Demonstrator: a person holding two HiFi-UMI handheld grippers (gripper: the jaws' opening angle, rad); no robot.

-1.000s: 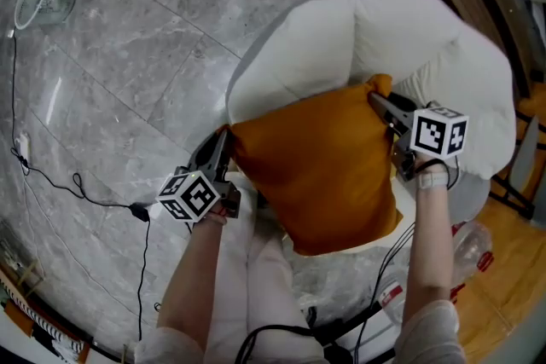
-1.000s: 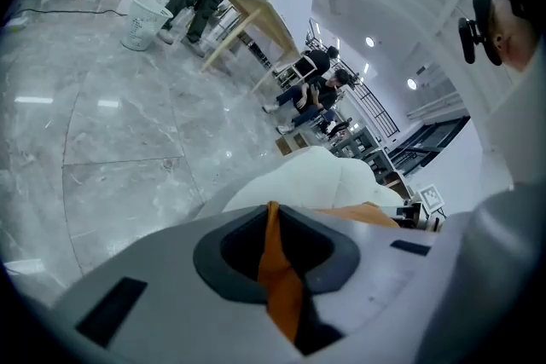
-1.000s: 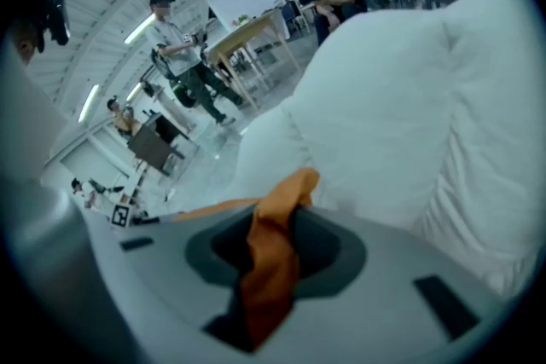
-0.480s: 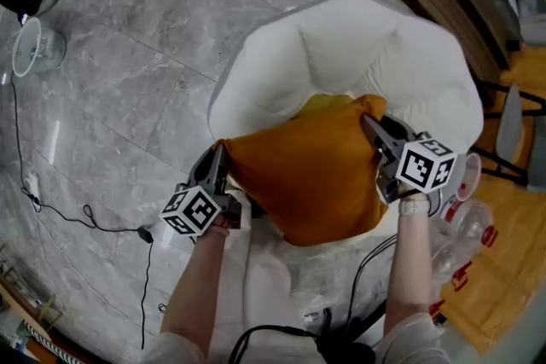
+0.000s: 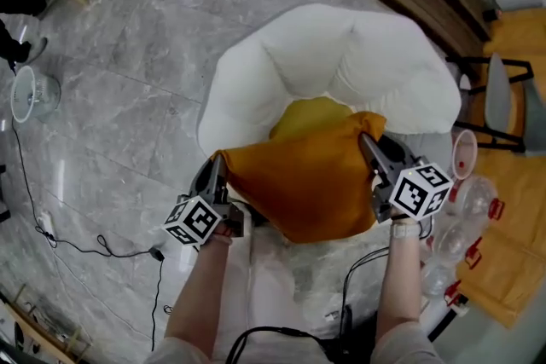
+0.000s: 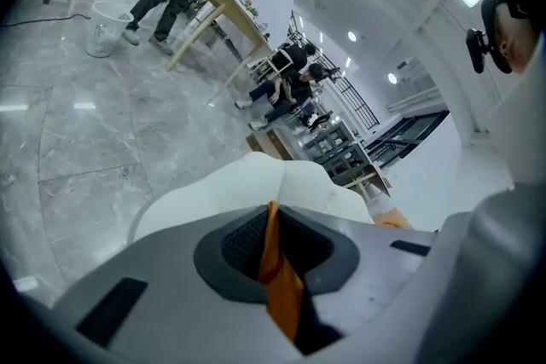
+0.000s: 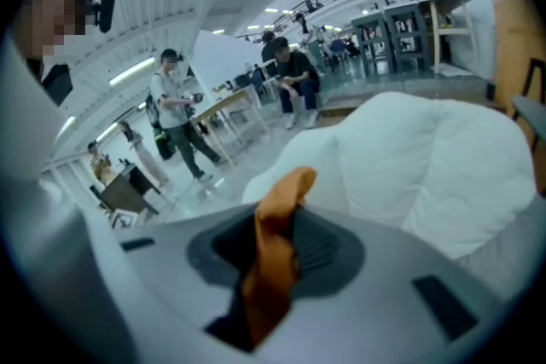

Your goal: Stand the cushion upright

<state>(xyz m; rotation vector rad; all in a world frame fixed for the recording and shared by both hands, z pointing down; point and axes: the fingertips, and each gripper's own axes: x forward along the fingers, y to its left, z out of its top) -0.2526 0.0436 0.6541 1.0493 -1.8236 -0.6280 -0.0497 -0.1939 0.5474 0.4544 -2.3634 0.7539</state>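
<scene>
An orange cushion (image 5: 303, 179) hangs between my two grippers above the seat of a white armchair (image 5: 281, 72). The left gripper (image 5: 217, 164) is shut on the cushion's left corner, and in the left gripper view a thin fold of orange cloth (image 6: 275, 264) runs between its pads. At the other side the right gripper (image 5: 367, 142) is shut on the cushion's top right corner; a bunched orange corner (image 7: 275, 251) sticks up between its pads in the right gripper view. The cushion's lower edge sags toward me. A yellowish part (image 5: 309, 115) shows behind its top edge.
The white armchair (image 7: 426, 158) stands on a grey marble floor (image 5: 128, 55). A black cable (image 5: 51, 217) and a wire basket (image 5: 30, 94) lie at the left. Clear plastic bottles (image 5: 465, 217) and a chair frame (image 5: 490, 98) are at the right. People stand and sit far off (image 7: 179, 124).
Both grippers have lifted the cushion, and its top edge now stands higher against the armchair. The yellowish part has come into view behind it. Both grips have stayed on the corners.
</scene>
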